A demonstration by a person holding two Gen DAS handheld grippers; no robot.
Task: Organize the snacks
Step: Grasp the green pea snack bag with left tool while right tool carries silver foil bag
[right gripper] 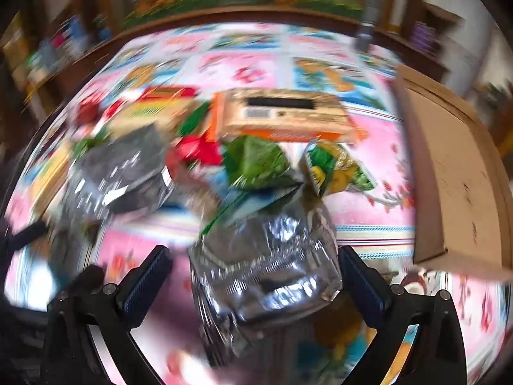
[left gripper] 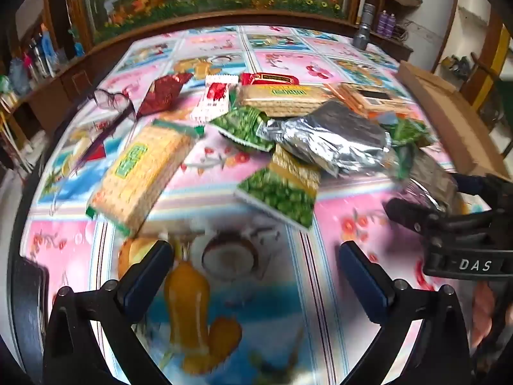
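Floral oilcloth table (right gripper: 368,211) carries heaped snacks; right tongs (right gripper: 255,277), released, straddle a crinkled silver foil packet (right gripper: 266,266), judged light, slippery, crushable: pinch its sealed edge; left tongs (left gripper: 255,272) released.

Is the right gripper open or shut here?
Open: the right gripper has wide-apart fingers either side of a crinkled silver foil packet, pads not pressing it.

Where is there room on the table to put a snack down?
Bare tablecloth lies in front of the open left gripper, and the far cloth behind the red packets is free. The middle is crowded around the silver bag.
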